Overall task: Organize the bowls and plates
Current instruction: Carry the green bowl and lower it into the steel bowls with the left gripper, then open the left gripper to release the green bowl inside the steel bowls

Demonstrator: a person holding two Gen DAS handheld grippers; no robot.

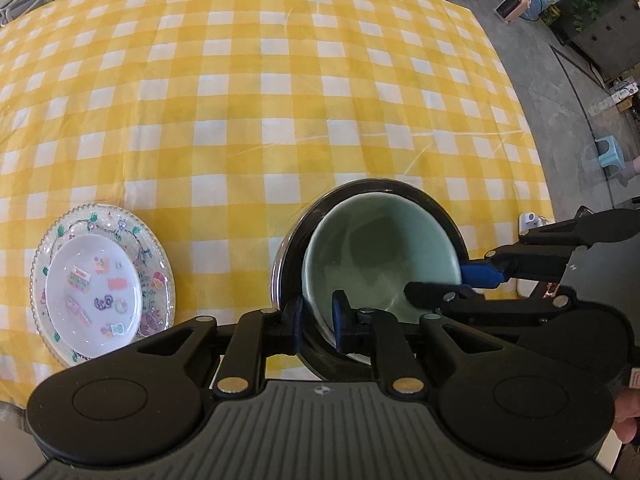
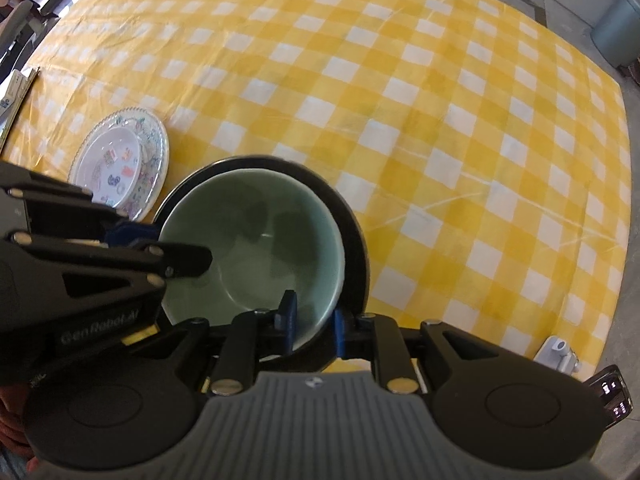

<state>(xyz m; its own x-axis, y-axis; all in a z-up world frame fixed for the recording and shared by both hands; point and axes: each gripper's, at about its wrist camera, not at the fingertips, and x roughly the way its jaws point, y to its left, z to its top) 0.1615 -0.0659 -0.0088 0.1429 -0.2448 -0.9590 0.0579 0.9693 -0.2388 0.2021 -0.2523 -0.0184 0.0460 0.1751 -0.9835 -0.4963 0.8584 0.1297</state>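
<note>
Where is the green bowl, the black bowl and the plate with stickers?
green bowl (image 2: 256, 240): right wrist view, inside bottom.
black bowl (image 2: 352, 232): right wrist view, dark rim around the green bowl.
sticker plate (image 1: 94, 292): left wrist view, white middle with stickers.

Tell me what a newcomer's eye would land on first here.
First, the green bowl nested in a dark bowl at the near edge of the yellow checked tablecloth, with the left gripper and right gripper each straddling its rim. Next, the sticker-patterned small plate stacked on a larger plate to the left.

Checked tablecloth (image 1: 280, 100): plate stack (image 1: 156, 248), dark bowl (image 1: 286, 264).
</note>
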